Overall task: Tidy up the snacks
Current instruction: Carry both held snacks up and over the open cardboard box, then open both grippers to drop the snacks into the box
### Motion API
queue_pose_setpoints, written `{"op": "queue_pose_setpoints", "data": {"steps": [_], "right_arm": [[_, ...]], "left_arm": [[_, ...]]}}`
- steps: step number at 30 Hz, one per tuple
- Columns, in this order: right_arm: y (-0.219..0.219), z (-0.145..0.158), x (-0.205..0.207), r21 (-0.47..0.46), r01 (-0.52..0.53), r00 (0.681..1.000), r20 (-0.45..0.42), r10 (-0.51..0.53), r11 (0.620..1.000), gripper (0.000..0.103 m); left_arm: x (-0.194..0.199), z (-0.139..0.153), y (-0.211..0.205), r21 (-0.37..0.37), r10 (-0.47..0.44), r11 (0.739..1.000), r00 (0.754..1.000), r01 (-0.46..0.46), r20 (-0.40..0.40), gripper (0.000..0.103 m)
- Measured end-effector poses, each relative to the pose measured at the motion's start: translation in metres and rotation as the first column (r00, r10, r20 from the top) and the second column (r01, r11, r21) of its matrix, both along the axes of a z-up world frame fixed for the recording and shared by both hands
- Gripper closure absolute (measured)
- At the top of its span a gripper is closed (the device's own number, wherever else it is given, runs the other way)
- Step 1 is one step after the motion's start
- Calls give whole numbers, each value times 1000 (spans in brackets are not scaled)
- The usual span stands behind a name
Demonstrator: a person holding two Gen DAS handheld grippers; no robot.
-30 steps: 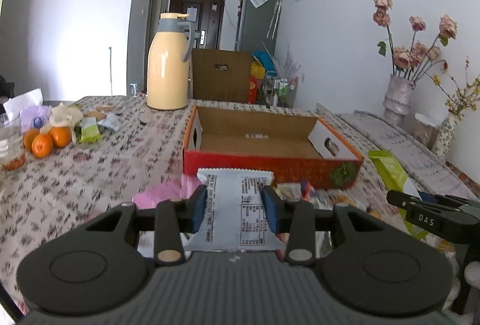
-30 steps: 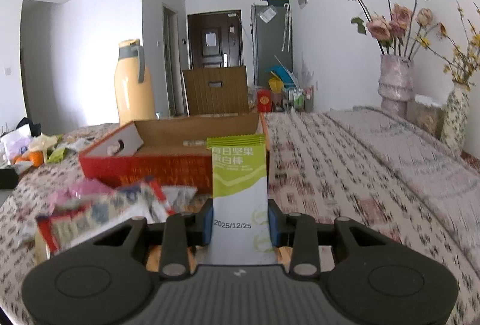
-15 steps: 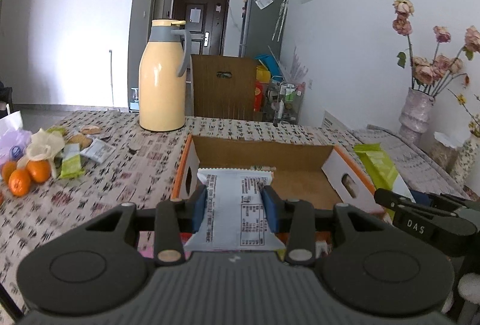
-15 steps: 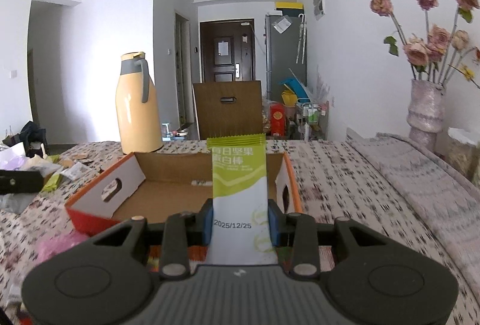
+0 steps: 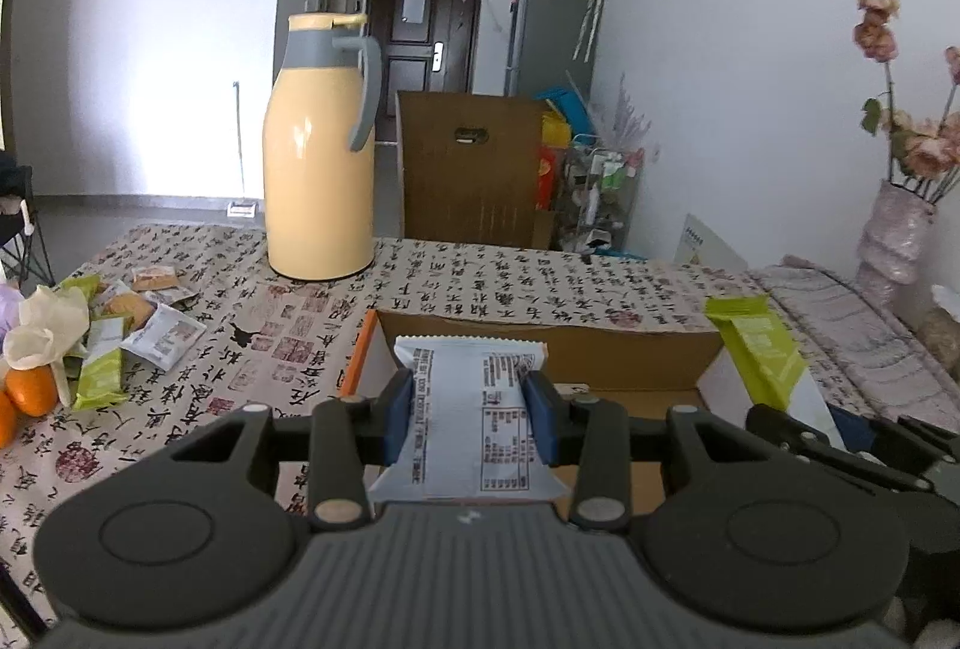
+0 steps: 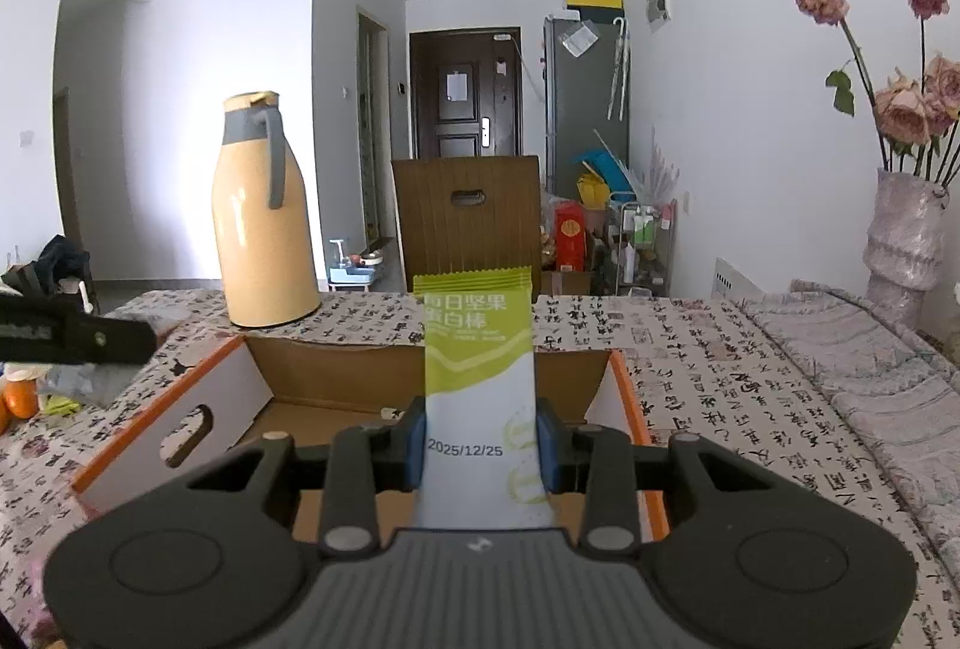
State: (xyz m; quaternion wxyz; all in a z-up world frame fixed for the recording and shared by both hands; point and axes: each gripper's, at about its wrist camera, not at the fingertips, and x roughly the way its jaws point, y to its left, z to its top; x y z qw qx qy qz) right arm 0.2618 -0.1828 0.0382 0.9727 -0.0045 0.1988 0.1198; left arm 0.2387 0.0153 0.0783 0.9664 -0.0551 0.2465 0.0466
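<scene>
My left gripper (image 5: 470, 416) is shut on a white snack packet (image 5: 465, 409) with printed text, held over the near part of the open cardboard box (image 5: 600, 349). My right gripper (image 6: 480, 436) is shut on a green and white snack bar (image 6: 480, 385), upright above the same orange-edged box (image 6: 312, 379). In the left wrist view the green bar (image 5: 757, 349) and the right gripper's dark body show at the right, over the box's right end. The left gripper's tip (image 6: 72, 337) pokes in from the left of the right wrist view.
A yellow thermos jug (image 5: 321, 157) stands on the patterned tablecloth behind the box. Loose snack packets (image 5: 138, 319) and oranges (image 5: 30, 391) lie at the left. A vase of dried roses (image 6: 906, 229) stands at the right. A brown chair back (image 5: 471, 169) is beyond the table.
Both grippers have moved forward toward the box with their packets held; the box has grown larger and now lies under both. The pile of packets in front of the box has dropped out of view.
</scene>
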Motion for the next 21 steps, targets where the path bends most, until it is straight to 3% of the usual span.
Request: {"op": "queue_pose_setpoints", "data": {"steps": [12, 14, 16, 18, 19, 21], "right_arm": [[-4, -25, 17, 15, -25, 998, -50, 26, 1000, 67], [-4, -28, 19, 13, -28, 997, -67, 29, 1000, 66], [-6, -29, 19, 17, -23, 997, -79, 25, 1000, 64], [-8, -30, 18, 24, -15, 997, -81, 17, 1000, 64], [-9, -29, 18, 30, -13, 997, -81, 15, 999, 62], [-10, -28, 16, 38, -8, 997, -76, 11, 999, 36]], "left_arm": [[16, -30, 6, -24, -22, 999, 999, 21, -35, 62], [13, -31, 7, -29, -25, 999, 999, 24, -29, 51], [9, -30, 7, -26, -14, 1000, 1000, 14, -10, 17], [3, -26, 7, -18, 6, 1000, 1000, -6, 19, 2], [0, -25, 7, -20, 10, 1000, 999, -10, 36, 0], [-4, -21, 8, -28, 12, 1000, 999, -10, 51, 0]]}}
